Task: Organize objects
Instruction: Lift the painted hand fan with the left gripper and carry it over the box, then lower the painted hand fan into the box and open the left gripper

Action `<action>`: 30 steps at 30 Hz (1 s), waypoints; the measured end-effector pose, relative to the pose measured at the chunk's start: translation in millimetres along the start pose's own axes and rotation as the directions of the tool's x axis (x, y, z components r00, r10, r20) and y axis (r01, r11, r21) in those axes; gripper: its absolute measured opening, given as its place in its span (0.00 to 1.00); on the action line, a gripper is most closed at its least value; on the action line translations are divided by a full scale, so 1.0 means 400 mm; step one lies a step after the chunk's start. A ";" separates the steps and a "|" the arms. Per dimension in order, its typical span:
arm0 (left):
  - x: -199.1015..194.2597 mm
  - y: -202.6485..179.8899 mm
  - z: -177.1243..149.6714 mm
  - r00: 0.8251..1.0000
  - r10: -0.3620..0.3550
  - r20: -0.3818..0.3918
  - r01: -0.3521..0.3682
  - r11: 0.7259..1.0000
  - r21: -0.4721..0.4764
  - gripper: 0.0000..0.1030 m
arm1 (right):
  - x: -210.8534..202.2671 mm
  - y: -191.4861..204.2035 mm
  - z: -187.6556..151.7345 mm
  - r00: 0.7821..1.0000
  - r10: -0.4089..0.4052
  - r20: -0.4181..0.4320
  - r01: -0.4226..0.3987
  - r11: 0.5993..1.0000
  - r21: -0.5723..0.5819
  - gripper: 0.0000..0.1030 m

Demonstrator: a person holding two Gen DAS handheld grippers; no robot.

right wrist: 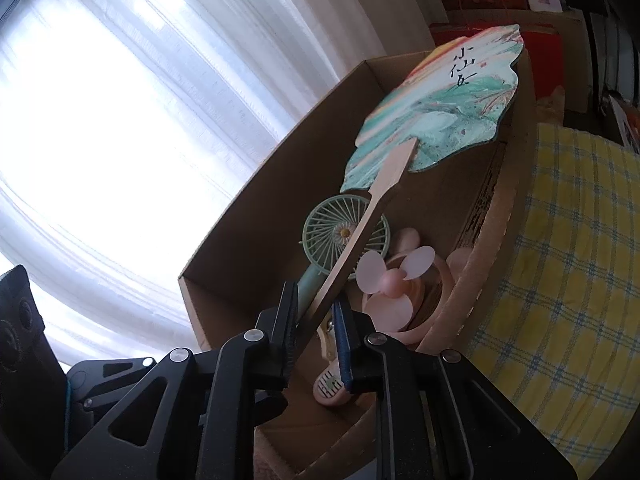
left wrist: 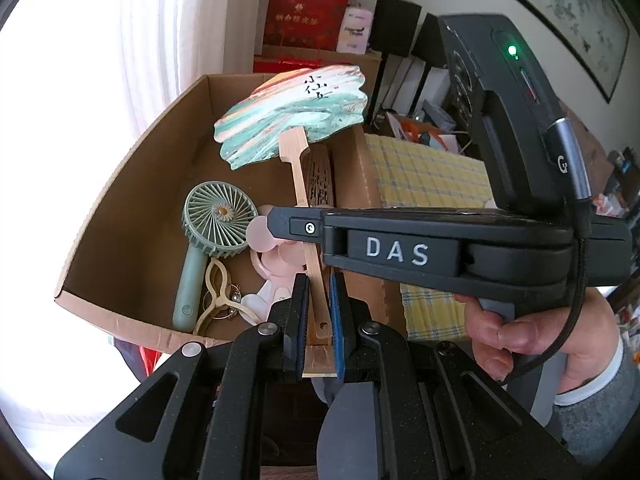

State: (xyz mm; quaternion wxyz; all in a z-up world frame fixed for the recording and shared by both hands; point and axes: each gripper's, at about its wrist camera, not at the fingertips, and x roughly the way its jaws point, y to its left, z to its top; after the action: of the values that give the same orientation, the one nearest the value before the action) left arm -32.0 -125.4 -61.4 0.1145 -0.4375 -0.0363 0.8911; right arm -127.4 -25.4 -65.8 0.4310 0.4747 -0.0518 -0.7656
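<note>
- My right gripper [right wrist: 314,334] clamps the paddle fan [right wrist: 432,108] by its wooden handle.
- The fan's painted head tilts over the cardboard box [right wrist: 248,216].
- In the box: green handheld fan [right wrist: 344,232], pink fan [right wrist: 394,280].

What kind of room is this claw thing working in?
Probably a lived-in home room: sheer window curtains, a framed painting on the wall, and a yellow checked cloth beside a cardboard box of fans.
</note>
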 end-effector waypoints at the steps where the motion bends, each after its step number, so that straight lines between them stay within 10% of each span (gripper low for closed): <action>1: 0.003 0.000 -0.001 1.000 0.001 -0.002 -0.001 1.000 -0.002 0.10 | 0.003 0.007 0.001 1.000 -0.012 -0.001 0.012 1.000 -0.007 0.16; 9: 0.038 0.036 -0.002 0.999 0.036 -0.027 -0.037 0.999 -0.034 0.08 | -0.021 0.012 -0.001 0.997 -0.072 -0.005 0.072 0.997 -0.029 0.35; 30: 0.152 0.191 0.053 0.964 0.228 -0.135 -0.237 0.969 -0.062 0.12 | -0.211 -0.107 -0.073 0.989 -0.123 0.084 0.119 0.991 0.055 0.39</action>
State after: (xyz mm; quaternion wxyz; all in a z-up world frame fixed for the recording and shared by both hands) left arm -97.7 -184.5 -107.7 -0.0060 -0.4984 -0.0121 0.8668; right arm -116.1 70.9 -44.9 0.3691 0.4538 -0.0609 -0.8087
